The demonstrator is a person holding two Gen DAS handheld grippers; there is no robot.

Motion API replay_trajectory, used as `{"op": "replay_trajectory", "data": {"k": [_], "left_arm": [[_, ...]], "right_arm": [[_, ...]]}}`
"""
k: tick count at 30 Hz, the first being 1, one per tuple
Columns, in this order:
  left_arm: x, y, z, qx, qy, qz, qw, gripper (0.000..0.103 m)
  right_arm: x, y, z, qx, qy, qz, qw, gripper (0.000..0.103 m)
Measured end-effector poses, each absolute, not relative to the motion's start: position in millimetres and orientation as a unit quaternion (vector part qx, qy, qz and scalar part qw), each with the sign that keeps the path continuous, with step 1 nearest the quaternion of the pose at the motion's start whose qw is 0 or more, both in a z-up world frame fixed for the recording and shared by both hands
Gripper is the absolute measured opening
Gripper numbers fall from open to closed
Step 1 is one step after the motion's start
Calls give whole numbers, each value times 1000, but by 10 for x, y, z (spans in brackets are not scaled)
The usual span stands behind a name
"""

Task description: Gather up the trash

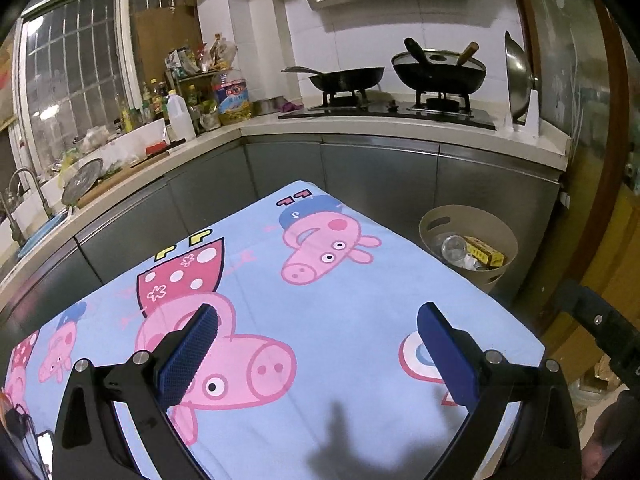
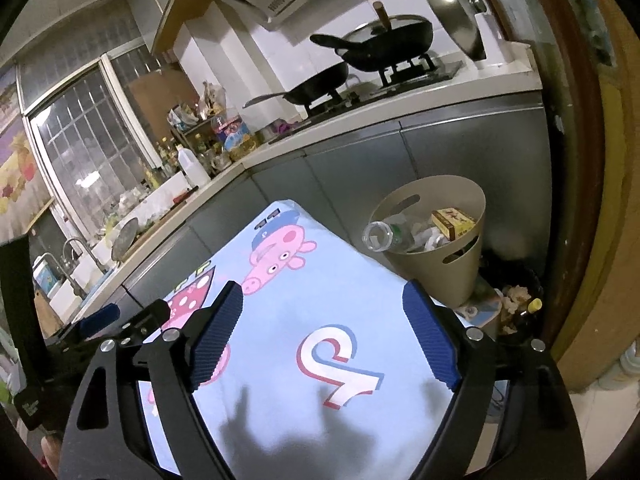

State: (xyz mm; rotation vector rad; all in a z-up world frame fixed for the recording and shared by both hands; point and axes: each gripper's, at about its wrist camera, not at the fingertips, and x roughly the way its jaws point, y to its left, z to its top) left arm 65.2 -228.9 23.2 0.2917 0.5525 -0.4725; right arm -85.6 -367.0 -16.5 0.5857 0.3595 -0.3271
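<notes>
While both grippers hover over the cartoon-pig cloth, left gripper spread, nothing between; right gripper spread, nothing between. One beige bin ahead-right of both, off the cloth's far right corner, holding one clear bottle, one yellow box, crumpled wrappers. Two black pans on stove beyond.

The right tongs stand wide open at the bottom of the frame over a blue cartoon-pig cloth, nothing between their blue pads. Right of centre, a beige bin holds a clear bottle and a yellow box. The left tongs show at the lower left edge; pans sit on the stove at upper right.
</notes>
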Motion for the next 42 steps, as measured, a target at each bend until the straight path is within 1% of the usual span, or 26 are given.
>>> {"op": "replay_trajectory", "data": {"k": [3,6,11,28,42], "left_arm": [[621,-2267,269,144,260,-219,929,99],[594,-2249,290,144,255,-215,932,99],[591,-2230,308,140,263,-219,929,99],[519,-2186,384,136,250,-211,935,99],[499,-2192,392,138,254,-219,932,99]], "right_arm": [[-882,-3654,-135,285,168,-168,929,87],[-903,-3637,-126,285,162,-175,928,88],[-935,-3637,-115,292,154,-176,927,88],[-975,-3589,-53,295,145,-168,929,89],[-981,-3566,-16,296,141,-165,930,89]]}}
